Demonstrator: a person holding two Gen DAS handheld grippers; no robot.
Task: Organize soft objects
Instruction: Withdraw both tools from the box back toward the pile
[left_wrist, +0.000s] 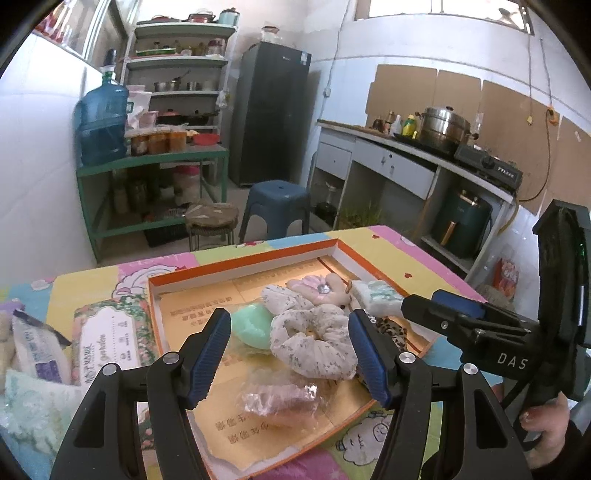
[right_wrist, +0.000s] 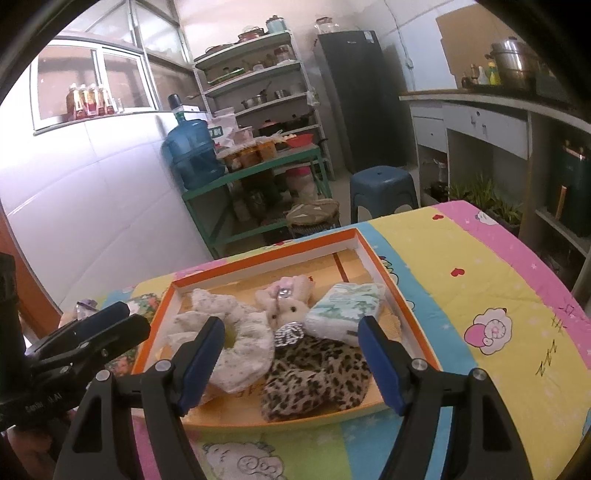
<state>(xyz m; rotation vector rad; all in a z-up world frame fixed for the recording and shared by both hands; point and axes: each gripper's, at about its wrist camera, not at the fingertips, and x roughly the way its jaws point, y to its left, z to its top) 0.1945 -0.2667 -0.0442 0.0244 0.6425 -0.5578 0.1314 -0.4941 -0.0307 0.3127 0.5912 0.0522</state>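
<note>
An orange-rimmed shallow box (left_wrist: 243, 264) (right_wrist: 266, 243) lies on the table and holds soft items. Inside are a white floral scrunchie (left_wrist: 312, 345) (right_wrist: 236, 343), a mint green pad (left_wrist: 251, 326), a small pink plush toy (left_wrist: 321, 290) (right_wrist: 286, 299), a leopard-print pouch (right_wrist: 314, 376) (left_wrist: 391, 330), a folded diaper (right_wrist: 347, 306) (left_wrist: 376, 293) and a clear wrapped packet (left_wrist: 280, 398). My left gripper (left_wrist: 290, 354) hangs open above the scrunchie with nothing between its fingers. My right gripper (right_wrist: 291, 363) is open over the leopard pouch, empty too.
Tissue packs (left_wrist: 110, 339) and plastic-wrapped packets (left_wrist: 37, 354) lie left of the box on the cartoon-print tablecloth (right_wrist: 461, 295). Beyond the table stand a blue stool (left_wrist: 275, 206), a green rack with a water jug (left_wrist: 103, 122), a fridge (left_wrist: 269, 110) and a counter (left_wrist: 406, 155).
</note>
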